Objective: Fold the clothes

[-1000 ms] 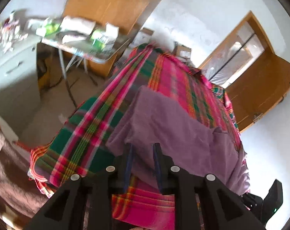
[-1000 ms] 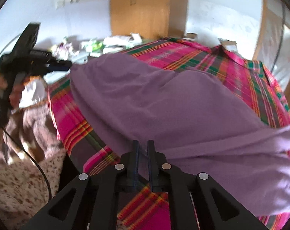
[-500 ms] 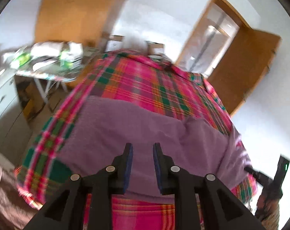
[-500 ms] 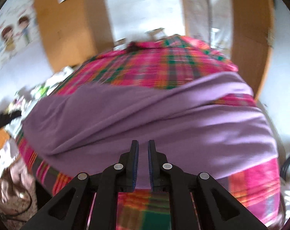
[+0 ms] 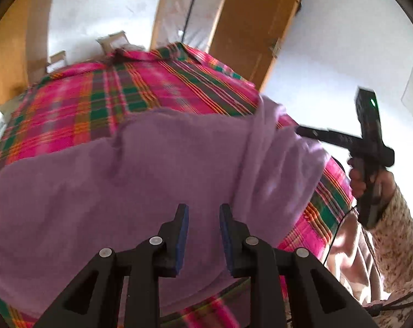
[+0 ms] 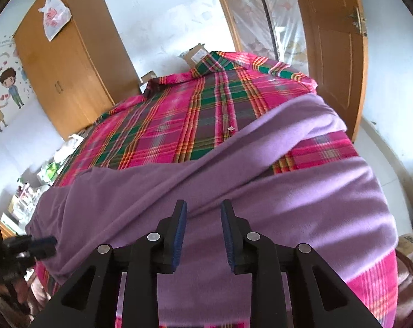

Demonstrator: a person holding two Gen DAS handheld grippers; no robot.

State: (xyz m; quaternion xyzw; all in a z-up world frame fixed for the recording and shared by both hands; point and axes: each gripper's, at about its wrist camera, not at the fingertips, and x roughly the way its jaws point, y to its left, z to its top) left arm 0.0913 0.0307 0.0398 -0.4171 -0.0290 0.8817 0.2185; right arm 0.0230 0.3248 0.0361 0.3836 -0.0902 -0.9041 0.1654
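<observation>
A purple garment [image 5: 151, 177] lies spread across the near end of a bed covered in a pink and green plaid sheet [image 5: 124, 95]. My left gripper [image 5: 203, 213] hovers open over the garment's middle with nothing between its fingers. At the right of this view the right gripper [image 5: 302, 131] points its tip at the garment's bunched right edge. In the right wrist view the garment [image 6: 288, 205] has one long sleeve lying slantwise across the plaid sheet [image 6: 192, 114]. My right gripper [image 6: 203, 207] is open above the cloth. The left gripper [image 6: 50, 242] shows at the left edge.
A wooden wardrobe [image 6: 64, 68] stands left of the bed and a wooden door [image 6: 334, 41] stands open at the right. Cardboard boxes [image 6: 195, 53] sit behind the bed's far end. A cluttered table [image 6: 42, 175] is beside the bed. A person's hand [image 5: 359, 175] holds the right gripper.
Both cameras have swung round to face along the bed. The right gripper's fingers, nearly shut before, have spread apart. The left gripper's gap is unchanged.
</observation>
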